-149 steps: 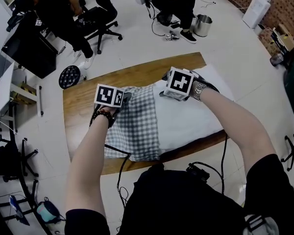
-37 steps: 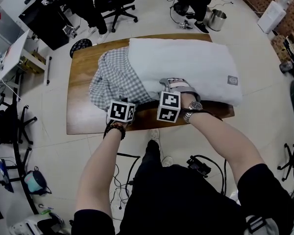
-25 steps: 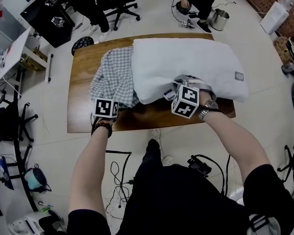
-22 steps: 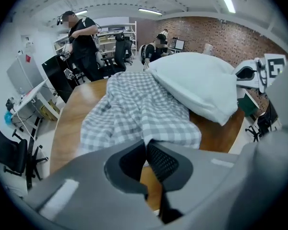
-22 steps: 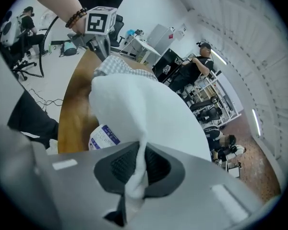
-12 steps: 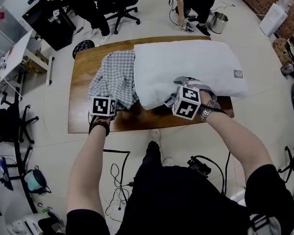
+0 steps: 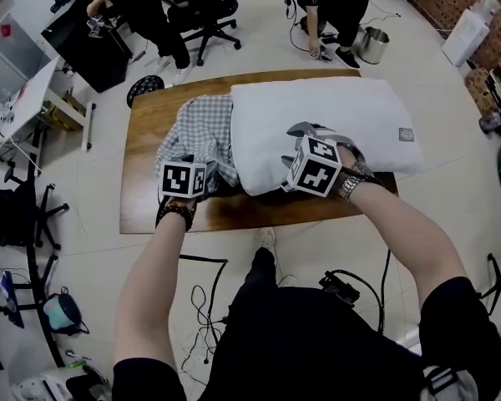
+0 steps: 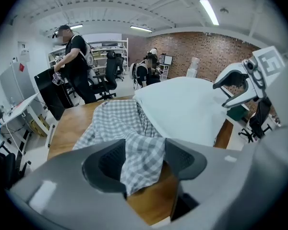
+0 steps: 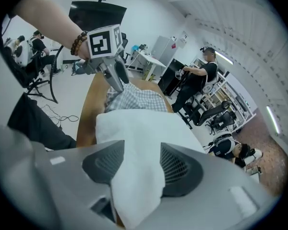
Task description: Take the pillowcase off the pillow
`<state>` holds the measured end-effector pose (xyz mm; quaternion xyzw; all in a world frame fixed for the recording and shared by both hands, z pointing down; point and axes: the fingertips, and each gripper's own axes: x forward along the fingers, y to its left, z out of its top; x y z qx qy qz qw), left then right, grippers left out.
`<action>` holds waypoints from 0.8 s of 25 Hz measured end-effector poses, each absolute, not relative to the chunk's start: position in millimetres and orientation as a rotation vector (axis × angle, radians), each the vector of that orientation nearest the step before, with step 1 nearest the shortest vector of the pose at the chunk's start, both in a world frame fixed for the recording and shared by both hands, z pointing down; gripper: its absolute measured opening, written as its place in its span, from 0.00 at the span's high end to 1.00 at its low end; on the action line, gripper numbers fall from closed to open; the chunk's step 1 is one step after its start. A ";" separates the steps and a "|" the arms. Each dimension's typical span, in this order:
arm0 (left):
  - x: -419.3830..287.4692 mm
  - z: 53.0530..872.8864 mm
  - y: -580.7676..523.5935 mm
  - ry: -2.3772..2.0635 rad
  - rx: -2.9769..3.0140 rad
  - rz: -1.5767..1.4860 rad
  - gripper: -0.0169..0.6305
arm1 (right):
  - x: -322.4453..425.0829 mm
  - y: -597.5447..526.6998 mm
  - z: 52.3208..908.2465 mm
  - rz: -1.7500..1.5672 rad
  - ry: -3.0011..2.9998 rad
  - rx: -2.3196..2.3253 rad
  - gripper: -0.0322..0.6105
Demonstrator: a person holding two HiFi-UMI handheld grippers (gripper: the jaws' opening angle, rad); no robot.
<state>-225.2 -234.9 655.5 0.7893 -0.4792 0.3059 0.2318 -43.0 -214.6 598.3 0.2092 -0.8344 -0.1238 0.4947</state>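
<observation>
- Left gripper view: the left tongs (image 8: 143, 161) have just been opening. The jaws are apart, with a pillowcase (image 8: 120, 123) corner loose between them.
- Right gripper view: the right tongs (image 9: 134, 169) were opening too, with a pillow (image 9: 134, 128) corner between them.
- Head view: the pillowcase still covers the pillow's end near the table's (image 7: 146, 215) left edge. Grab more cloth, hold the pillow, then pull left.

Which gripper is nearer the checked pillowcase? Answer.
Left. The left gripper, jaws just opened, straddles a pillowcase corner; the right gripper, also just opened, straddles the white pillow beside it.
</observation>
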 end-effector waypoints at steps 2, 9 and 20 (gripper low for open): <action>-221.4 641.9 -243.1 -1.306 2.193 0.811 0.55 | -47.3 -227.3 592.3 -0.297 -2.028 0.514 0.59; -221.3 617.7 -277.7 -1.318 2.213 0.766 0.55 | -62.2 -268.3 588.1 -0.281 -2.033 0.520 0.59; -263.9 718.4 -341.8 -1.183 1.956 1.118 0.52 | -93.0 -346.5 604.5 -0.177 -1.981 0.436 0.55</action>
